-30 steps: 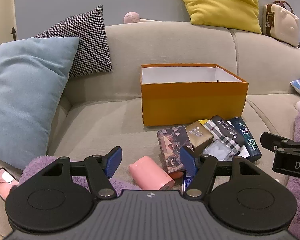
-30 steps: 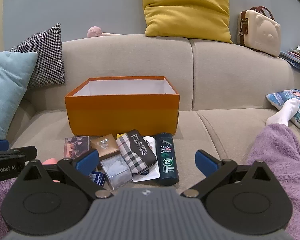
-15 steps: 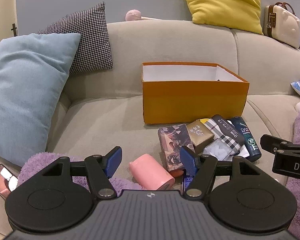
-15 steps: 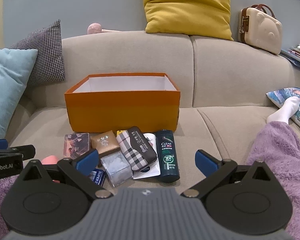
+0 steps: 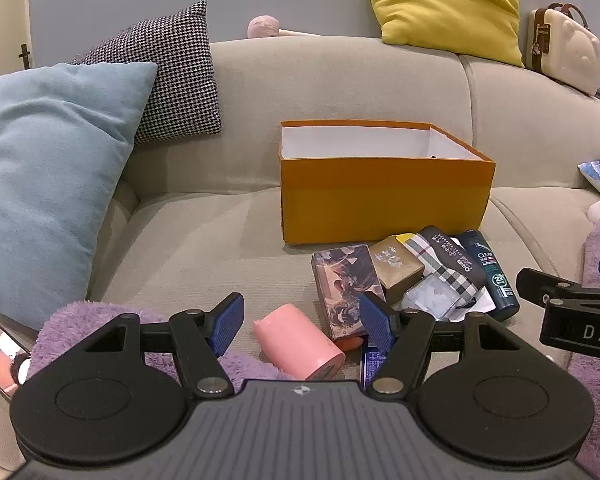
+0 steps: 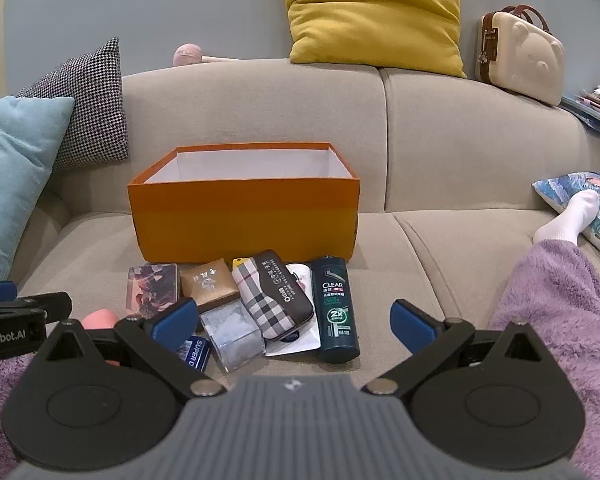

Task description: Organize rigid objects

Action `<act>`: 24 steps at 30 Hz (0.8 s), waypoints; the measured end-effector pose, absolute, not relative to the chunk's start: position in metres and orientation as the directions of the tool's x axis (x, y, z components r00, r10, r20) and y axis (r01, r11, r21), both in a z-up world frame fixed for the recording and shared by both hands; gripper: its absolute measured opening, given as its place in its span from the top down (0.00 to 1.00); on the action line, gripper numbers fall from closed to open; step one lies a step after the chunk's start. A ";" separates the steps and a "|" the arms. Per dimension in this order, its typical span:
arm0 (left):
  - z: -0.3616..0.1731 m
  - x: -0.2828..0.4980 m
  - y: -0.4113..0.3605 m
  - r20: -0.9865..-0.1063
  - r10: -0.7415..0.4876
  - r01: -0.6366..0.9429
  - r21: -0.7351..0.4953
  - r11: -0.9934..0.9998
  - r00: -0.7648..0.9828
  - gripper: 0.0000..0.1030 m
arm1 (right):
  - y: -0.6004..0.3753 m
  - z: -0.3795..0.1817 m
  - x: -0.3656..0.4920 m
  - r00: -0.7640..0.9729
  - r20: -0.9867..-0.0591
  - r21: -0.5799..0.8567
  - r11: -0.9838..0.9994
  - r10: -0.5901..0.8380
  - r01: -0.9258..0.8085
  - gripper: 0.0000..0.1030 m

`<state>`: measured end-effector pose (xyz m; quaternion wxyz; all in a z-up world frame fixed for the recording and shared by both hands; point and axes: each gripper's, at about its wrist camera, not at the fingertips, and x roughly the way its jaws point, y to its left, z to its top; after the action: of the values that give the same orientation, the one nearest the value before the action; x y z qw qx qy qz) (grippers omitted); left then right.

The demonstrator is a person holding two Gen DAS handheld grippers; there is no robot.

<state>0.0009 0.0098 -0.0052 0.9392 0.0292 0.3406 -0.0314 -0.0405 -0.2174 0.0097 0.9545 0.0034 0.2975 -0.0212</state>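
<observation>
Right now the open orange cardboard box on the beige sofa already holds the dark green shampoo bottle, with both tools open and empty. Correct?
Not quite. The dark green shampoo bottle lies on the beige sofa in front of the open orange cardboard box, as the right wrist view shows. Both tools are open and empty.

A beige sofa (image 6: pixel 440 128) stands against a grey-blue wall (image 6: pixel 180 4). A light blue cushion (image 5: pixel 48 168) and a houndstooth cushion (image 5: pixel 172 72) lean at its left end; a yellow cushion (image 6: pixel 376 12) and a cream case (image 6: pixel 520 56) sit on its backrest.

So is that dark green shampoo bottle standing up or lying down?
Lying down: the dark green shampoo bottle rests flat on the beige sofa seat, label up.
</observation>
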 end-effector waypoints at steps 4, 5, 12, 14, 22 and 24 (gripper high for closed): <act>-0.005 0.000 0.010 -0.641 -0.046 0.084 0.029 0.996 0.766 0.24 | -0.216 0.008 -0.040 0.817 -0.576 -0.011 0.999 -0.039 0.040 0.01; -0.006 0.000 0.010 -0.642 -0.046 0.084 0.029 0.996 0.765 0.24 | -0.216 0.007 -0.040 0.815 -0.578 -0.011 0.999 -0.038 0.038 0.01; -0.010 0.001 0.012 -0.660 -0.084 0.105 -0.008 0.994 0.746 0.22 | -0.215 0.003 -0.038 0.811 -0.584 0.001 0.999 -0.030 0.038 0.01; -0.011 0.001 0.015 -0.664 -0.104 0.108 -0.035 0.994 0.740 0.15 | -0.213 0.001 -0.036 0.806 -0.591 0.000 1.000 -0.023 0.029 0.01; -0.016 0.009 0.027 -0.684 -0.161 0.094 -0.134 0.986 0.712 0.15 | -0.211 -0.011 -0.024 0.756 -0.653 0.062 0.998 0.045 -0.007 0.02; -0.019 0.013 0.031 -0.699 -0.187 0.094 -0.170 0.981 0.690 0.17 | -0.211 -0.013 -0.019 0.745 -0.661 0.094 0.995 0.089 -0.035 0.06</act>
<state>0.0130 0.0310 -0.0185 0.9174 -0.0602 0.3859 -0.0765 -0.0194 -0.2110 -0.0125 0.9333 0.0377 0.3556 0.0331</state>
